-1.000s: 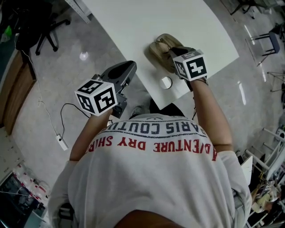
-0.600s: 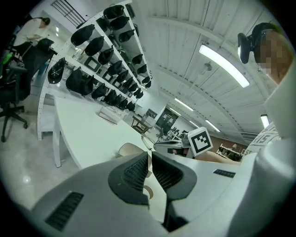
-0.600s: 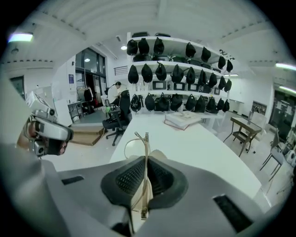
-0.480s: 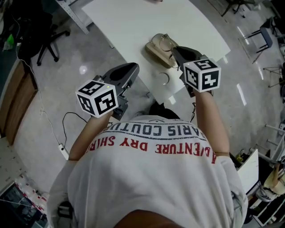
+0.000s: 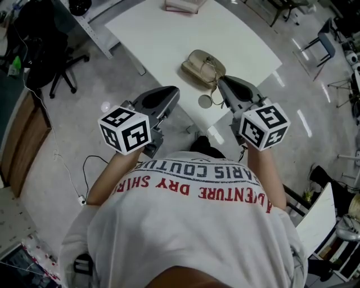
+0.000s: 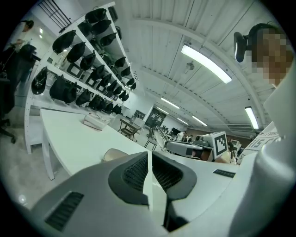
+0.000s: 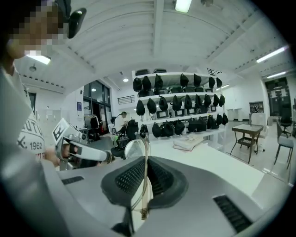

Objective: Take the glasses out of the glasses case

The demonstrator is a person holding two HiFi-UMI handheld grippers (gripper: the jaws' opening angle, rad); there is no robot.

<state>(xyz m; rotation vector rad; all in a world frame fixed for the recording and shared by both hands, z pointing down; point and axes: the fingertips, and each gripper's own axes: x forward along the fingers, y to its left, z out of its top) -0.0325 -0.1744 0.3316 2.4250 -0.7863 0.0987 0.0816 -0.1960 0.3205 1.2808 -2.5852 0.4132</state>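
Observation:
The beige glasses case (image 5: 200, 65) lies open on the white table (image 5: 169, 34). My right gripper (image 5: 223, 84) hovers above the table's near edge, shut on one temple of the thin wire-framed glasses (image 5: 209, 97), which hang clear of the case. In the right gripper view the temple (image 7: 146, 162) runs up between the pads to a round lens (image 7: 133, 149). My left gripper (image 5: 172, 93) is off the table's left side, shut and empty. In the left gripper view its pads (image 6: 149, 172) meet, and the case (image 6: 114, 154) peeks out behind them.
A book (image 5: 183, 5) lies at the table's far edge. An office chair (image 5: 53, 59) and a floor cable (image 5: 84, 169) are on the left, another chair (image 5: 325, 42) on the right. Shelves of black bags (image 7: 180, 109) line the wall beyond the table.
My right gripper has risen and pulled back toward the person, lifting the glasses out of the case. The left gripper has also risen a little.

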